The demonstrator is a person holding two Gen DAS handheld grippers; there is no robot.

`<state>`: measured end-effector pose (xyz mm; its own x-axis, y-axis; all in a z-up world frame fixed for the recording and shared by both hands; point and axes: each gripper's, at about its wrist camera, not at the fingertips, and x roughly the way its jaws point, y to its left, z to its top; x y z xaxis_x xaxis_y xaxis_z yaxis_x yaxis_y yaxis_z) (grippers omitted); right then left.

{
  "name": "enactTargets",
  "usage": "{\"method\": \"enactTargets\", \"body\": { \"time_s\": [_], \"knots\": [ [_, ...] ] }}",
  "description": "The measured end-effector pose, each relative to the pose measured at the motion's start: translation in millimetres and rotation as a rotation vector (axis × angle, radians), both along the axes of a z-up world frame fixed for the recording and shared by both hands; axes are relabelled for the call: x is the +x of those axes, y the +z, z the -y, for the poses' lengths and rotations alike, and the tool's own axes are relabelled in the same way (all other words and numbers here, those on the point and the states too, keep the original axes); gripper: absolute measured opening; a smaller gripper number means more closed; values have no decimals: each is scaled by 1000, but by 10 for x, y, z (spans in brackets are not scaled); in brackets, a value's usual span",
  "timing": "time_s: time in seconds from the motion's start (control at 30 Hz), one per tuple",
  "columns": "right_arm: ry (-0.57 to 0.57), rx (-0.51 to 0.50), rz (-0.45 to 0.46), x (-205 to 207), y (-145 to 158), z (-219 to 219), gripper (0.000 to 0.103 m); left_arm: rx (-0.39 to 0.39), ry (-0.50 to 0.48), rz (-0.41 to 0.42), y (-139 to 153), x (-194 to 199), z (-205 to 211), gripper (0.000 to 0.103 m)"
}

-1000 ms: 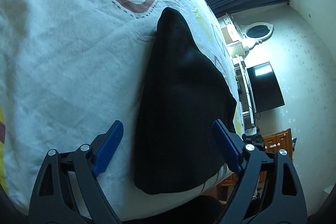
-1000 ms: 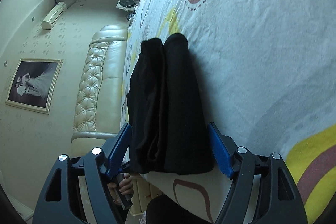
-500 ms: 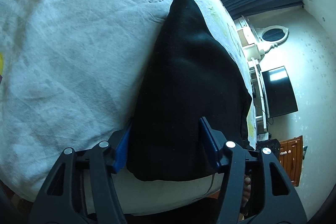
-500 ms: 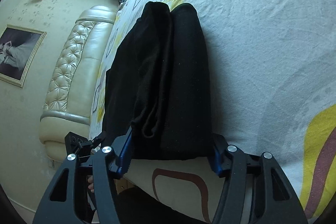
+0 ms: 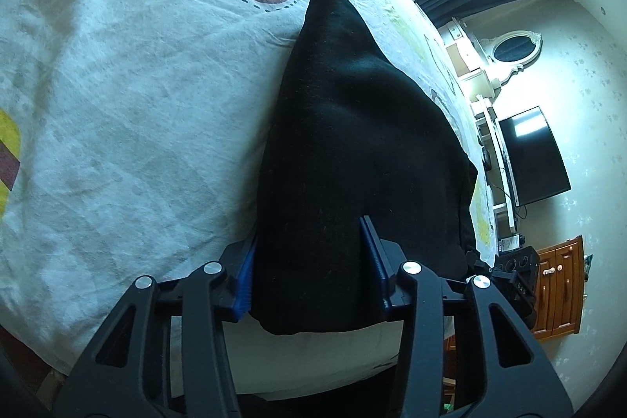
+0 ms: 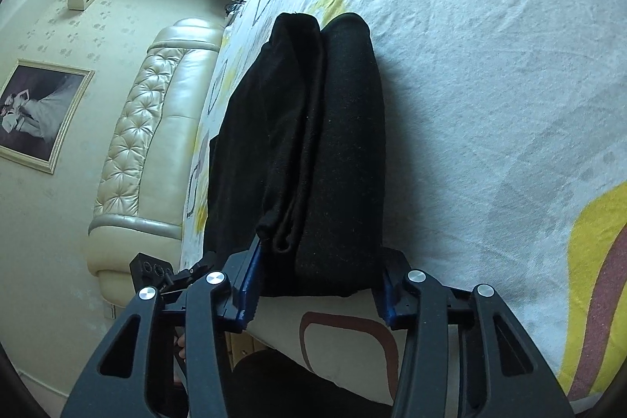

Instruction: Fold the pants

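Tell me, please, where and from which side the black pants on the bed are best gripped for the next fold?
Grip the black pants at the near end by the bed's edge, one gripper per corner, coming from that edge: the folded layers end there, already between both sets of just-closing jaws.

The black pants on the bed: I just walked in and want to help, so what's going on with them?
A person holding a gripper in each hand is folding the black pants on the patterned bedsheet. The left gripper and right gripper have each just been closing on the near end of the already folded pants, fabric bunched between both pairs of jaws. Nothing is lifted yet.
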<state>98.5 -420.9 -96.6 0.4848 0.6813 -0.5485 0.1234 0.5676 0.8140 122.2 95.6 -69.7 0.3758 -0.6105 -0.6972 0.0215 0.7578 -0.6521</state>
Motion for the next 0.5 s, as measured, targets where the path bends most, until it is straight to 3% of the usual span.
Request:
{"method": "enactTargets", "body": {
  "time_s": [0.5],
  "knots": [
    [-7, 14, 1, -20, -11, 21, 47, 48, -8, 24, 68, -48, 46, 44]
  ]
}}
